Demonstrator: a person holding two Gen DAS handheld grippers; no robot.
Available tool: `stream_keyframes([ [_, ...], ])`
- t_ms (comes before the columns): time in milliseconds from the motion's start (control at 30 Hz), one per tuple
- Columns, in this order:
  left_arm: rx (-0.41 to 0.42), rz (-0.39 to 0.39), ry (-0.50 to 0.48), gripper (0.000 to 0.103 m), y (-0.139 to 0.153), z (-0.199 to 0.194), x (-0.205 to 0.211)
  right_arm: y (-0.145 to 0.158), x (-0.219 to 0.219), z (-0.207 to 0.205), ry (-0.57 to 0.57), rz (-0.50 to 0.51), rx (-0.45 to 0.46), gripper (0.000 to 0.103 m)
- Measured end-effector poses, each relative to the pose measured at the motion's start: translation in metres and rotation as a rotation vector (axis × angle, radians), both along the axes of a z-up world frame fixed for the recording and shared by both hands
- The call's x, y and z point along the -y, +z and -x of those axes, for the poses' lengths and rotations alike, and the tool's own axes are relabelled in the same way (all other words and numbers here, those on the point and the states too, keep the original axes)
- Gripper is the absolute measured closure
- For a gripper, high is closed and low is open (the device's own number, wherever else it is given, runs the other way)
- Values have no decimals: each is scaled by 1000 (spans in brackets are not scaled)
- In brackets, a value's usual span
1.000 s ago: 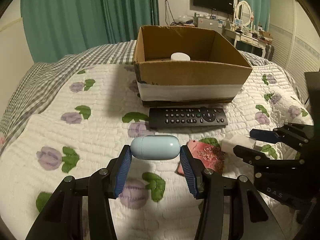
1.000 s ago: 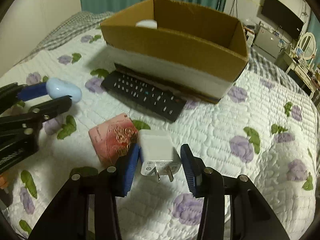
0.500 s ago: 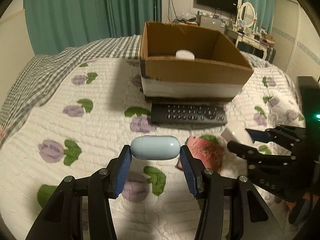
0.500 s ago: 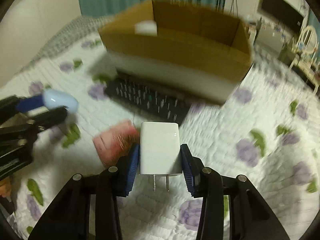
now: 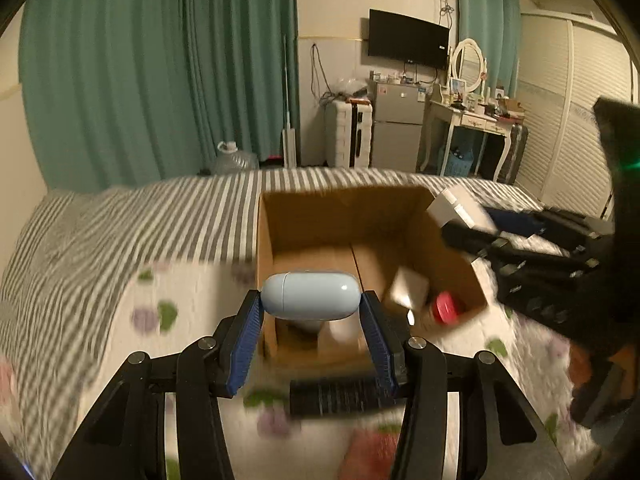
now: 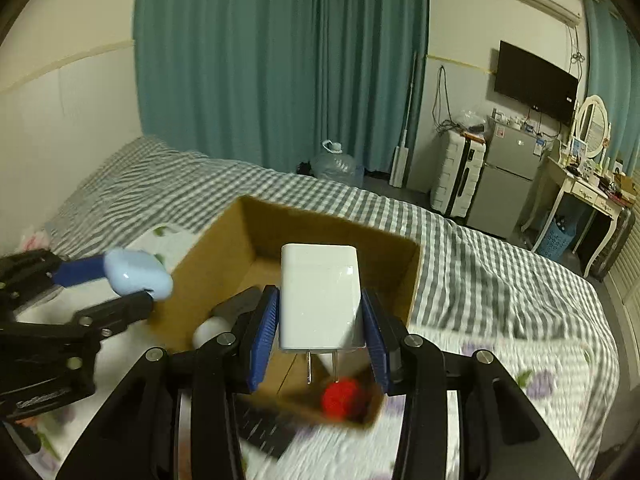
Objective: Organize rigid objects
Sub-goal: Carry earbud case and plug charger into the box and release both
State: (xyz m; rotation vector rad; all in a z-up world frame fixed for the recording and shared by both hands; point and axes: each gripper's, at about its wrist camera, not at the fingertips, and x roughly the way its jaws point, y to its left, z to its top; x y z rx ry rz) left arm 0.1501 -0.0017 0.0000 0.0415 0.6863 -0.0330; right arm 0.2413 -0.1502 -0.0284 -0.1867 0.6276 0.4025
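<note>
My left gripper (image 5: 310, 310) is shut on a pale blue capsule-shaped case (image 5: 310, 295), held above the near edge of the open cardboard box (image 5: 344, 216). It also shows in the right wrist view (image 6: 136, 272). My right gripper (image 6: 320, 312) is shut on a white plug adapter (image 6: 320, 296), prongs pointing down, held over the box (image 6: 328, 228). In the left wrist view the adapter (image 5: 456, 208) is over the box's right wall. Inside the box lie a red round thing (image 5: 446, 306), a white round thing (image 6: 210, 330) and a white flat piece (image 5: 410, 290).
A black remote (image 5: 332, 396) lies on the quilt in front of the box. A pink packet (image 5: 370, 454) lies nearer, blurred. The bed's grey checked cover (image 6: 480, 256) stretches behind the box. A fridge (image 6: 504, 184), suitcase and dressing table stand beyond the bed.
Both grippers have risen and moved forward with their loads, from low over the quilt to above the box. The views now look down into the box.
</note>
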Motion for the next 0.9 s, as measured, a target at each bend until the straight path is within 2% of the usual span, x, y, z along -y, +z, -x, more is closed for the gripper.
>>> stream_keyframes([
  [233,-27,-20,-27,52,-26,-62,1,-46,-2,-76,-30,9,-91,62],
  [400,-63,-32,-34,52,-45,-85,5,-63,4,-97,-51,-6,-119,62],
  [467,-67,-34,-32,52,-47,-87,7,-62,6,-100,-36,-16,-129,61],
  [567,-76,-42,-39,52,-48,-89,12,-54,16,-96,-42,-39,-124,47],
  [900,-121,7,-71,50,-47,-111,35,-12,56,-57,-120,-77,-36,37],
])
